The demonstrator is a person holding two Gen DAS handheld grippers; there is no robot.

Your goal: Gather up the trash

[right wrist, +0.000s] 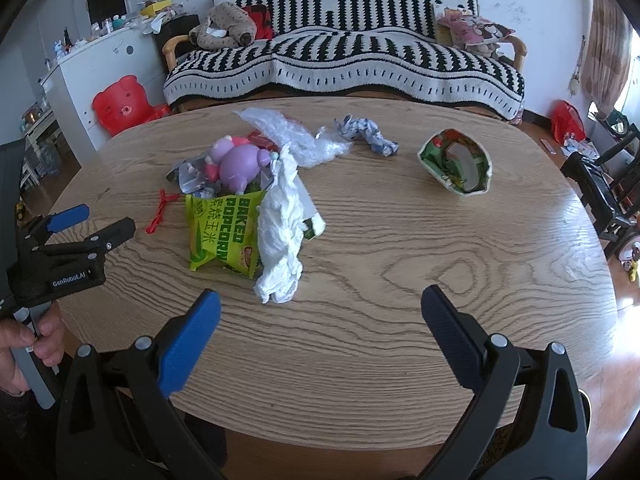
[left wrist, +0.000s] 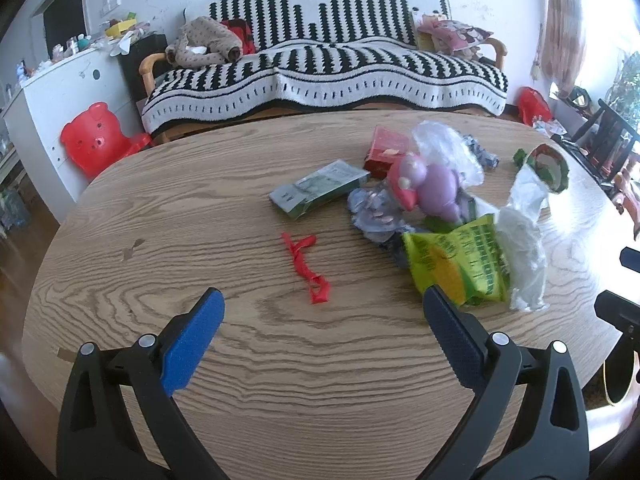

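Note:
Trash lies in a heap on the wooden table (left wrist: 280, 360). It holds a green popcorn bag (left wrist: 456, 264) (right wrist: 224, 236), a crumpled white tissue (left wrist: 524, 248) (right wrist: 284, 232), a purple pig toy (left wrist: 432, 188) (right wrist: 240, 164), clear plastic (right wrist: 296, 136), a red ribbon scrap (left wrist: 308, 268) (right wrist: 160, 212), a green box (left wrist: 320, 192) and a red box (left wrist: 388, 152). A blue-white wrapper (right wrist: 368, 136) and a torn green-red paper bowl (right wrist: 456, 164) (left wrist: 548, 164) lie apart. My left gripper (left wrist: 320, 320) (right wrist: 100, 224) is open and empty near the ribbon. My right gripper (right wrist: 320, 320) is open and empty, just short of the tissue.
A striped sofa (left wrist: 328, 60) (right wrist: 344, 52) stands behind the table. A red pig stool (left wrist: 96, 140) (right wrist: 120, 104) and a white cabinet (left wrist: 60, 96) are at the left. Dark chairs (right wrist: 608, 184) stand at the right. A hand (right wrist: 24, 344) holds the left gripper's handle.

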